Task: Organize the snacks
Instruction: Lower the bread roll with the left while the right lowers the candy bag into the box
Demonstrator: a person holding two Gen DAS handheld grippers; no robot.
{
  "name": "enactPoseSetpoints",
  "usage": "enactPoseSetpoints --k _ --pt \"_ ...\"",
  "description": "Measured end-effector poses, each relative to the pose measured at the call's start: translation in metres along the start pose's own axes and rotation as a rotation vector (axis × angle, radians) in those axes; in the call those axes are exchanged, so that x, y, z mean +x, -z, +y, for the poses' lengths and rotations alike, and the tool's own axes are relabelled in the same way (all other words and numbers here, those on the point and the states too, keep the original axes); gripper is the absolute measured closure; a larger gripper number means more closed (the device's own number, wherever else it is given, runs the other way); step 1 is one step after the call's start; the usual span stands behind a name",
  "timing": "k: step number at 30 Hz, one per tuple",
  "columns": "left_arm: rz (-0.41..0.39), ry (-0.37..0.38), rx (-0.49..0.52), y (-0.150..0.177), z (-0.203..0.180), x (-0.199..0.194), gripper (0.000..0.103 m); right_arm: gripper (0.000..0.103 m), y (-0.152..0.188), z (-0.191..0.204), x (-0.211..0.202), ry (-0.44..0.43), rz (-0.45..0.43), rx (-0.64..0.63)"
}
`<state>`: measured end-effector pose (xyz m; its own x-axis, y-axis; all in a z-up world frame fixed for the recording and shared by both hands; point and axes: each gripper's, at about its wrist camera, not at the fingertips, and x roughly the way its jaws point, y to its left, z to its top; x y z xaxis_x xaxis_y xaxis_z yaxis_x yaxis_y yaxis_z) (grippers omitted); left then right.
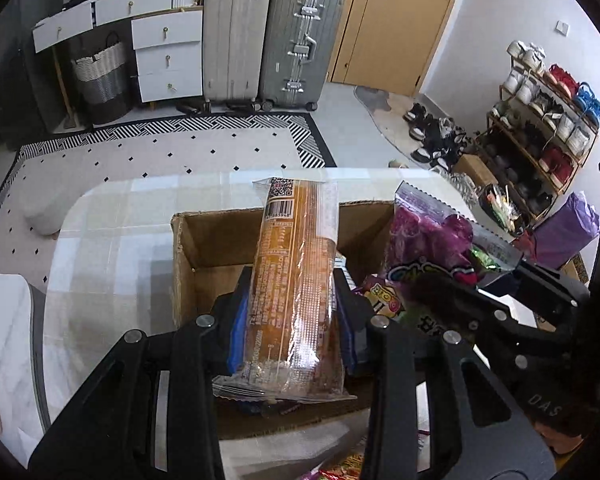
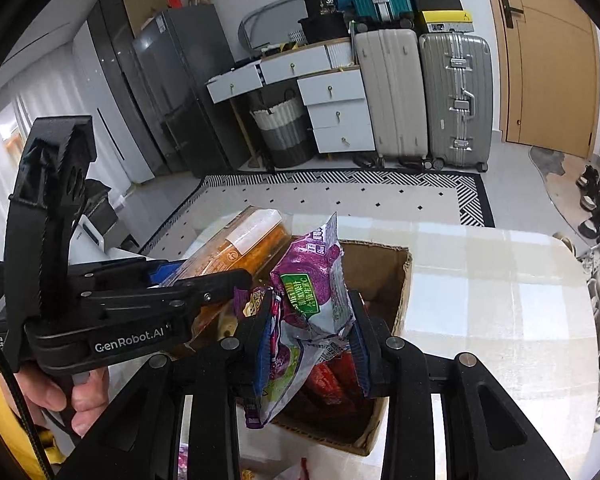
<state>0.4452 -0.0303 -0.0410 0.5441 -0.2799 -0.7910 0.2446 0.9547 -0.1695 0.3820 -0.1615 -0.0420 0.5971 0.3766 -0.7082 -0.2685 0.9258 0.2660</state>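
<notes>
An open cardboard box (image 1: 216, 240) stands on the pale checked table (image 1: 112, 240); it also shows in the right wrist view (image 2: 396, 276). My left gripper (image 1: 292, 312) is shut on a long orange snack pack (image 1: 296, 280) held upright over the box. My right gripper (image 2: 312, 344) is shut on a purple snack bag (image 2: 320, 292), also over the box. In the left wrist view the purple bag (image 1: 428, 236) and the right gripper (image 1: 500, 312) sit just to the right. In the right wrist view the orange pack (image 2: 240, 248) and left gripper (image 2: 204, 284) sit at left. Red packets (image 2: 332, 384) lie in the box.
More snack packets (image 1: 384, 292) lie at the box's right side and loose ones at the table's near edge (image 1: 340, 468). Behind are a patterned rug (image 1: 160, 152), two suitcases (image 1: 268, 40), white drawers (image 1: 168, 56), and a shoe rack (image 1: 540, 120) at right.
</notes>
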Motion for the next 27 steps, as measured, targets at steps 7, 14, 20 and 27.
enactPoseSetpoints --k 7,14,20,27 --pt "0.020 -0.019 0.003 0.000 0.003 0.033 0.070 0.070 -0.001 -0.005 0.016 0.012 0.030 -0.015" --pt "-0.014 -0.013 0.020 0.001 0.003 0.029 0.070 0.070 -0.002 -0.005 0.017 0.011 0.034 -0.019" --pt "-0.034 -0.017 0.041 0.005 -0.006 0.005 0.068 0.064 0.000 0.000 0.024 0.017 0.062 -0.037" --pt "-0.036 -0.023 0.033 0.011 -0.003 -0.023 0.067 0.051 0.001 0.018 0.012 0.064 0.043 -0.118"
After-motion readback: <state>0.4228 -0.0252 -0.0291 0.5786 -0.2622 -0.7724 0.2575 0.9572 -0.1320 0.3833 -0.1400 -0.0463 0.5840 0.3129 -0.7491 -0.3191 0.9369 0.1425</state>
